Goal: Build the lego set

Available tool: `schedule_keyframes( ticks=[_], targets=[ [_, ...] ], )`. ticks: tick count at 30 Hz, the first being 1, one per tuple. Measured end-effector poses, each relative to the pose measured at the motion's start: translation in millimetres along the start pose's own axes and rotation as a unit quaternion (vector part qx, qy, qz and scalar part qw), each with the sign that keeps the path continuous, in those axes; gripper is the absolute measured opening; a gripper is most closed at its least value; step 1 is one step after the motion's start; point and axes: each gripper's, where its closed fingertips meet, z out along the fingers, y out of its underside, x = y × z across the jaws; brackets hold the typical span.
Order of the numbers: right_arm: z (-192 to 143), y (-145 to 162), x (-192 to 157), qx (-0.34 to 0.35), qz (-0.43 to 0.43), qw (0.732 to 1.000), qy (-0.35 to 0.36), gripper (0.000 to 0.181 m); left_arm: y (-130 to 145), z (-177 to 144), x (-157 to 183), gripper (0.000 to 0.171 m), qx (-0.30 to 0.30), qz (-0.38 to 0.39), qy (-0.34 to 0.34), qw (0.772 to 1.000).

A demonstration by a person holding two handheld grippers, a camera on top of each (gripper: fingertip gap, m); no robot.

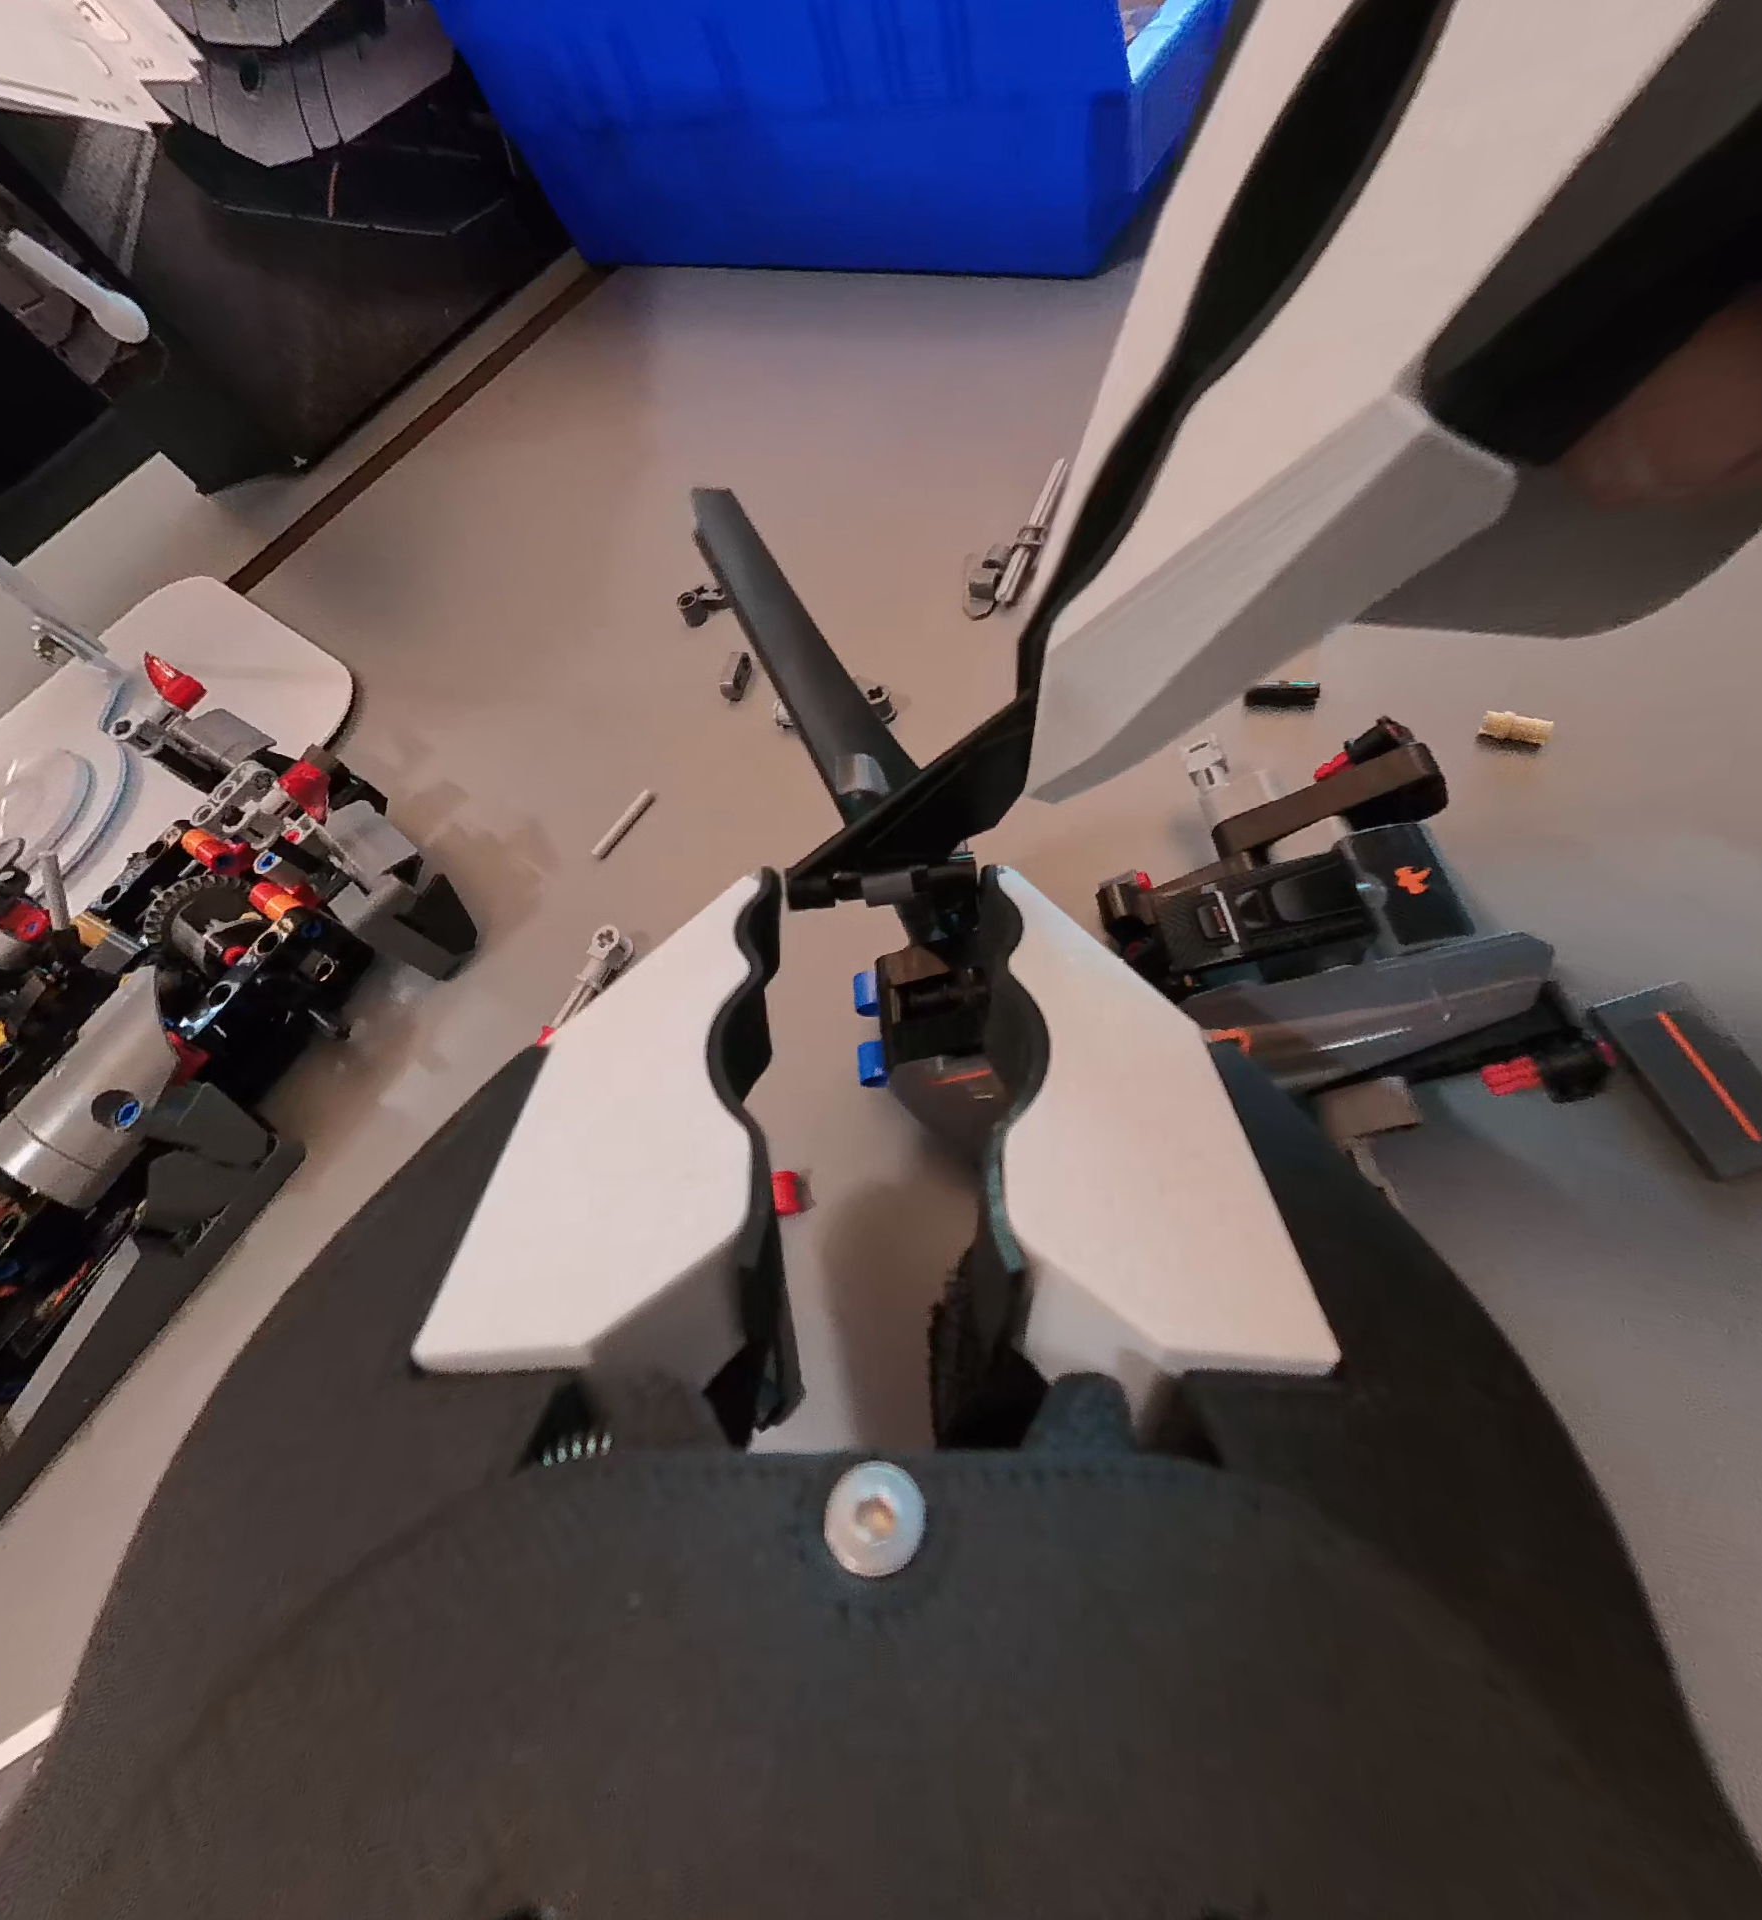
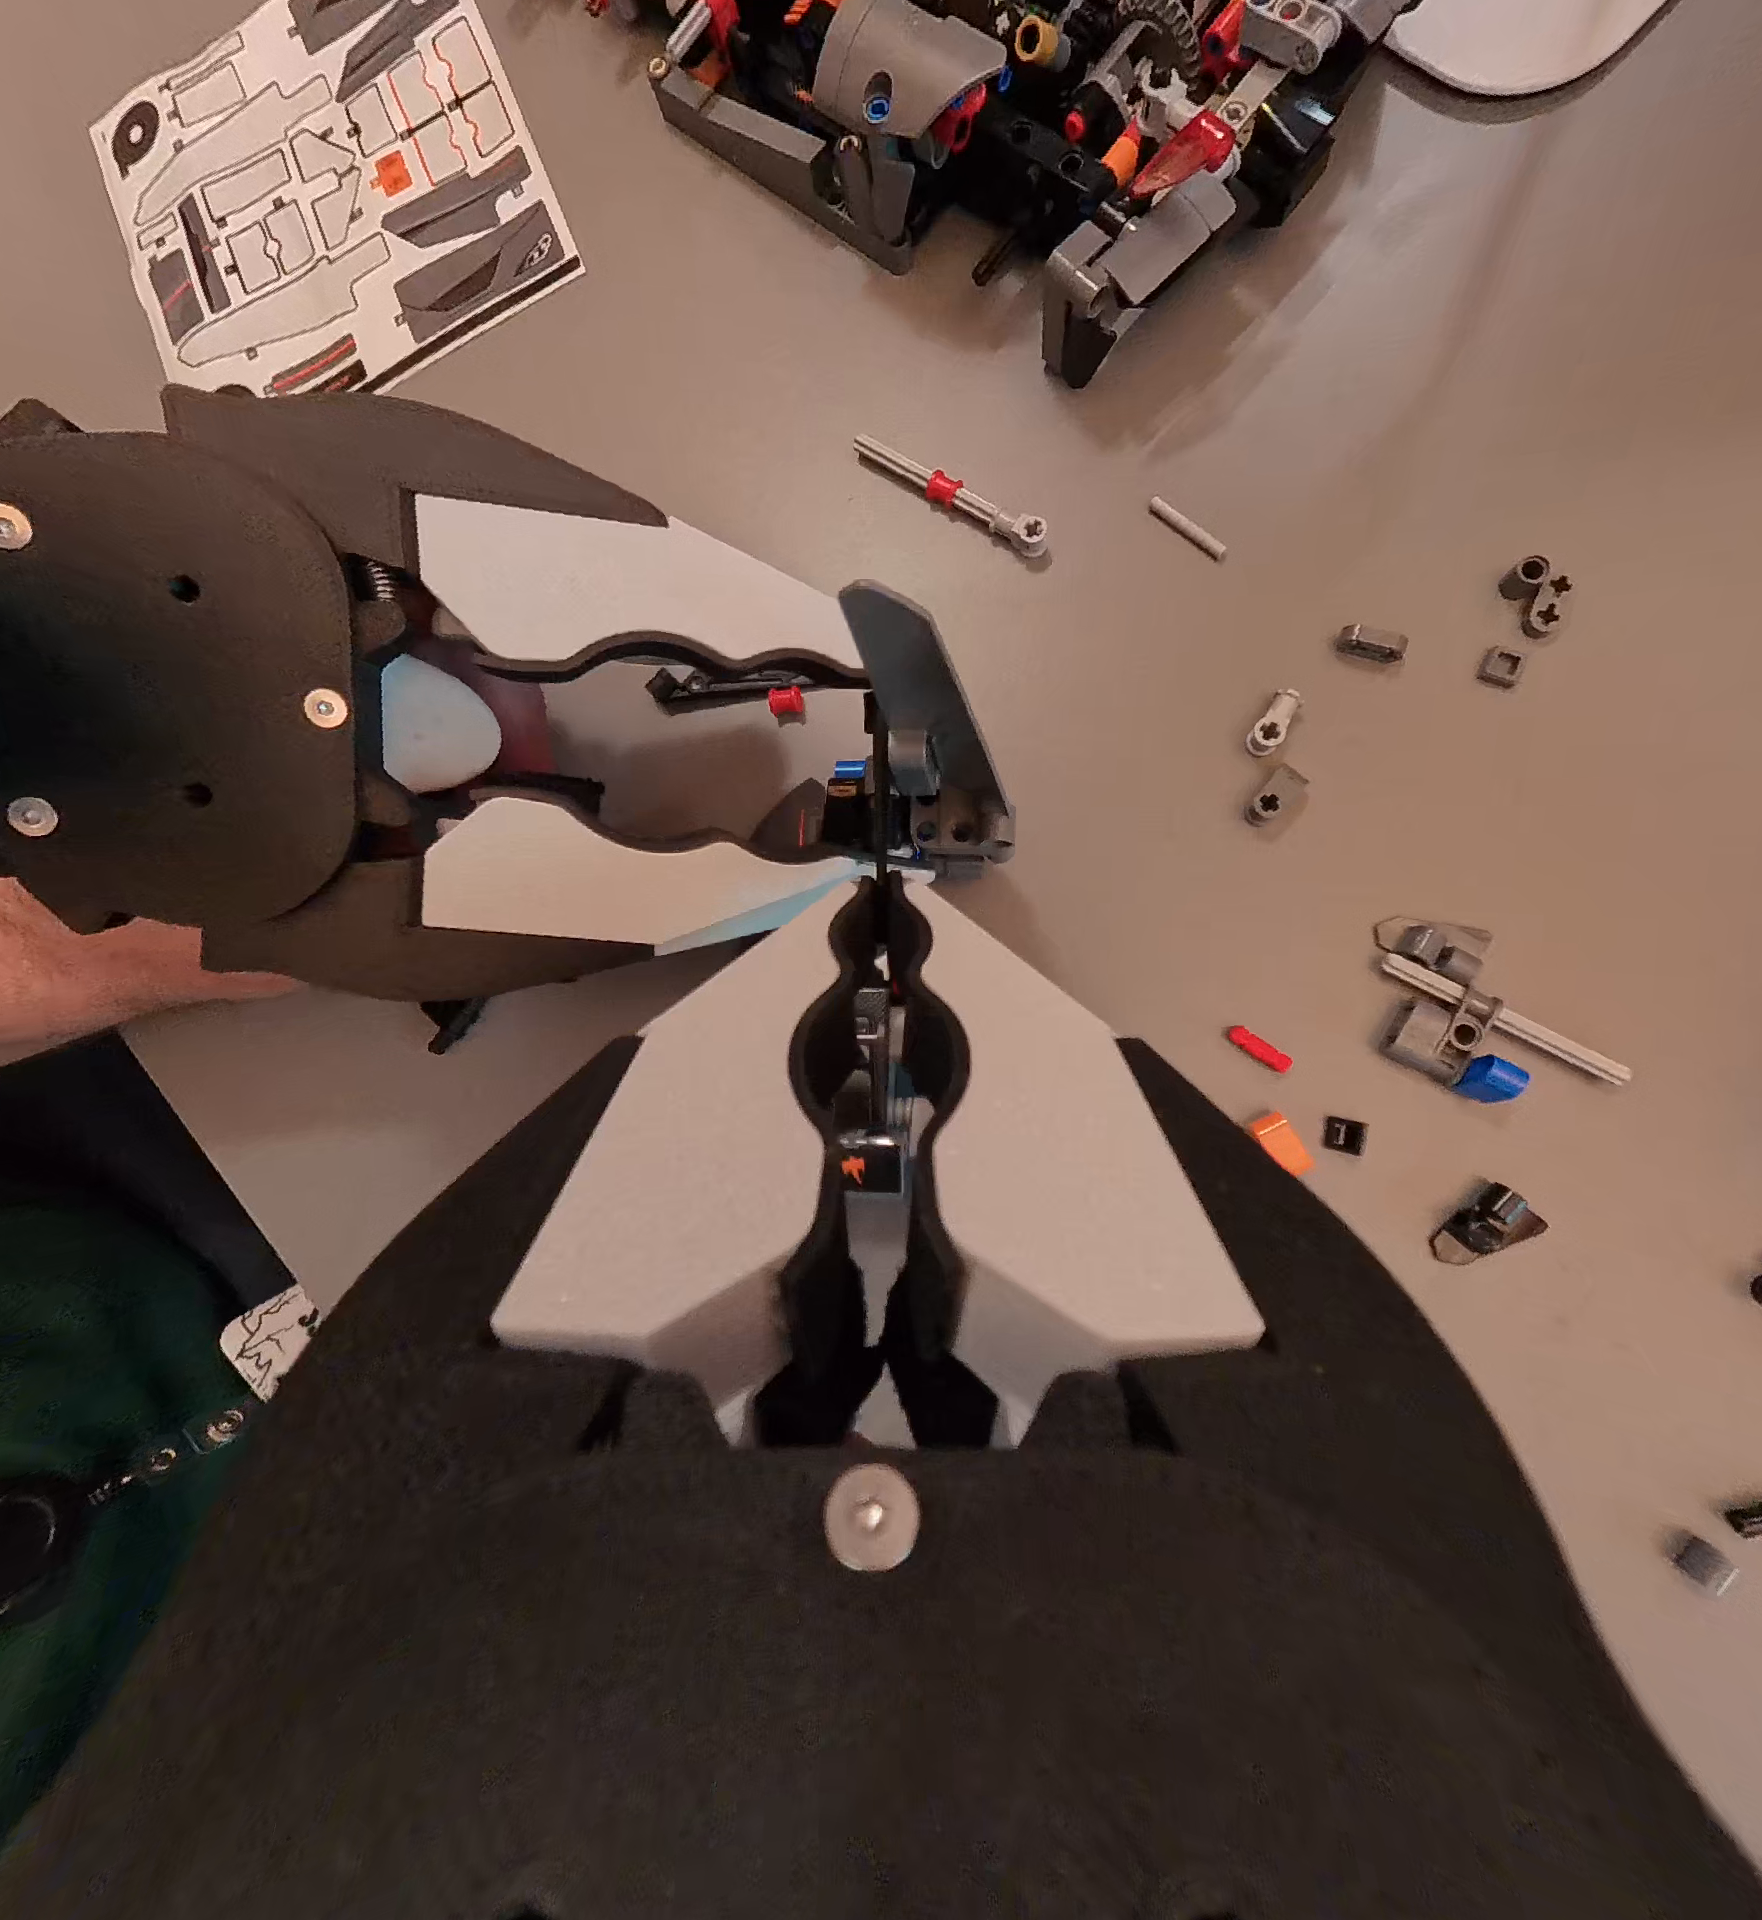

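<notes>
A small black Lego assembly (image 1: 924,997) with blue pins and a long dark grey panel (image 1: 783,634) is held above the grey table. My left gripper (image 1: 887,894) is shut on it, one finger on each side. In the right wrist view the left gripper (image 2: 846,758) reaches in from the left and the panel (image 2: 918,686) stands up from the assembly. My right gripper (image 2: 882,883) is shut, its tips pinching a thin black part at the assembly's edge. In the left wrist view it (image 1: 960,769) comes down from the upper right.
A large Technic model on a stand (image 1: 181,935) (image 2: 1012,125) sits to one side. A second grey sub-assembly (image 1: 1324,935), a dark tile with an orange stripe (image 1: 1708,1081), a sticker sheet (image 2: 337,187), a blue bin (image 1: 804,125) and loose small parts (image 2: 1459,1018) lie around. There is about 4 centimeters between the tips of the two grippers.
</notes>
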Motion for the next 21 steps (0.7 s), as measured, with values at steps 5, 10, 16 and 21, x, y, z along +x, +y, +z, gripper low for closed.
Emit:
schedule_keyframes(
  ticks=[5,10,16,21],
  targets=[
    [-1.0,1.2,-0.4,0.001,-0.002,1.0,0.021,0.0,-0.3,0.4,1.0,0.037,0.002,0.0,0.004,1.0],
    [-0.4,-0.7,-1.7,-0.002,-0.016,0.998,0.053,0.0,-0.4,1.5,1.5,0.035,0.0,0.003,0.004,1.0],
    [-0.8,0.3,-0.6,0.002,-0.005,0.998,0.056,0.0,-2.1,2.3,1.6,0.033,0.002,0.001,0.008,1.0],
    [-0.9,0.3,1.9,-0.004,-0.006,0.998,0.07,0.0,-1.6,3.8,1.9,0.033,0.001,0.002,0.007,1.0]
  ],
)
